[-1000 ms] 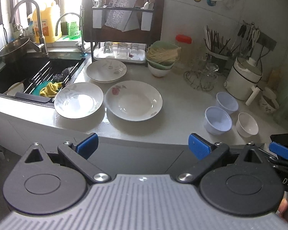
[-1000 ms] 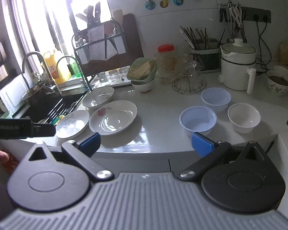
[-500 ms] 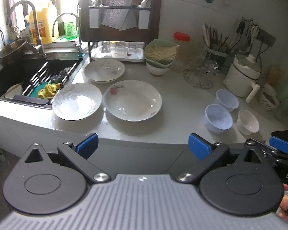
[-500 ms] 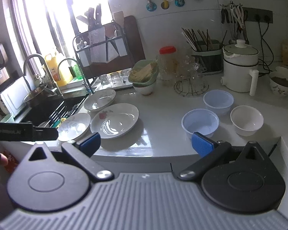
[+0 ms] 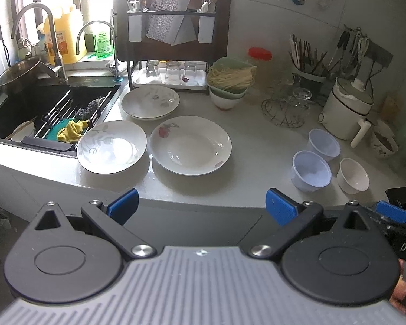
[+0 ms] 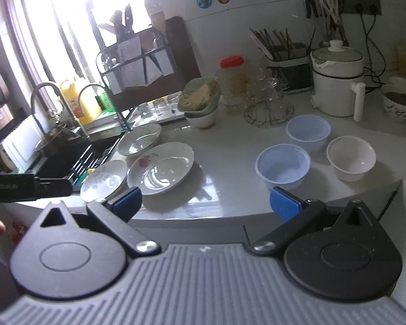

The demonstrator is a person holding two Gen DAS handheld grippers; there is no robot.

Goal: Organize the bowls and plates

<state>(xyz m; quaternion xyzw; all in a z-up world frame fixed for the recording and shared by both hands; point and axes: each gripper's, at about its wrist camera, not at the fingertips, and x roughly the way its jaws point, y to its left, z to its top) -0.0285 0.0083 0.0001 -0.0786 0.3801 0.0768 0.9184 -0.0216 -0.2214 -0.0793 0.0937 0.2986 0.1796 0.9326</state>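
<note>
Three white plates lie on the counter: a red-flowered one (image 5: 190,145) (image 6: 161,168), a grey-leaf one (image 5: 111,146) (image 6: 104,180) at its left by the sink, and a third (image 5: 150,102) (image 6: 139,142) behind them. Two pale blue bowls (image 5: 310,170) (image 5: 324,144) and a white bowl (image 5: 353,175) stand apart at the right; in the right wrist view they are the near blue bowl (image 6: 282,166), far blue bowl (image 6: 308,132) and white bowl (image 6: 351,157). My left gripper (image 5: 201,203) and right gripper (image 6: 205,201) hang open before the counter's front edge, holding nothing.
A black sink (image 5: 40,108) with a rack and yellow cloth lies at the left. A dish rack (image 5: 173,54), a green bowl of noodles (image 5: 231,80), a wire glass stand (image 5: 287,108), a white cooker (image 5: 347,108) and a chopstick holder (image 5: 308,73) line the back.
Both views have shifted a little; the counter looks slightly closer in the left wrist view and the right wrist view has tilted. Plates and bowls have not moved. Both grippers stay open.
</note>
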